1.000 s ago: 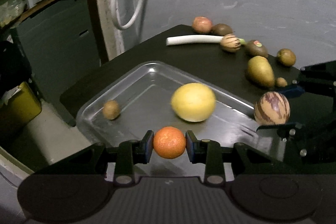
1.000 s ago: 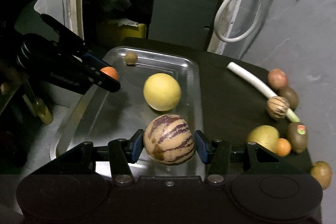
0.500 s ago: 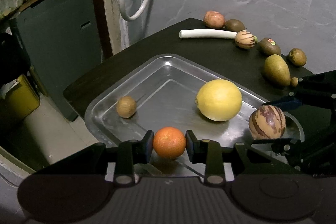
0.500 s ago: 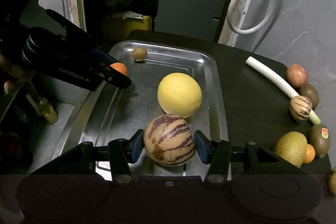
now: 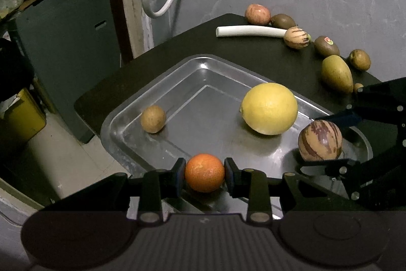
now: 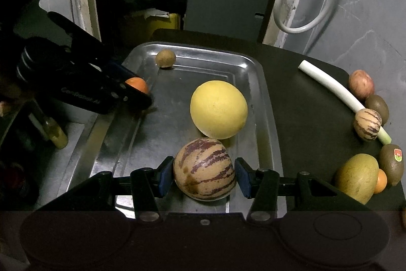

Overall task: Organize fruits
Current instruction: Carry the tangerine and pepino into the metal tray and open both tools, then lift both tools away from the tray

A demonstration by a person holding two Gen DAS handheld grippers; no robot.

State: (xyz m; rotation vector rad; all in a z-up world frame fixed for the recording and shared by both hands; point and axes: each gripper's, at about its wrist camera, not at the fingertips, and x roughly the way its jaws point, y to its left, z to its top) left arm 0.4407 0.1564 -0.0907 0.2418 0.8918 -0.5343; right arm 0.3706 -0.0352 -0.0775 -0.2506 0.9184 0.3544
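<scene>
Left claw (image 5: 204,173) is clenched on a small orange (image 5: 204,175), both blue pads pressed to its sides, holding it over the near edge of the metal tray (image 5: 203,73). Right claw (image 6: 204,174) grips a purple-striped melon (image 6: 204,168) the same way, over the tray's near end and just in front of the big yellow fruit (image 6: 218,109), nearly touching it. That yellow fruit sits in the middle of the tray, and a small brown fruit (image 6: 165,58) lies at the tray's far rim. The tray rests on a dark table (image 6: 309,103). Well apart from the tray, along the table's far right edge, lie a white leek stalk (image 6: 330,88), a reddish apple (image 6: 360,83), two kiwis (image 6: 378,107), a smaller striped melon (image 6: 368,124), a greenish-yellow mango (image 6: 356,177) and a second small orange (image 6: 381,180) tucked against the mango.
</scene>
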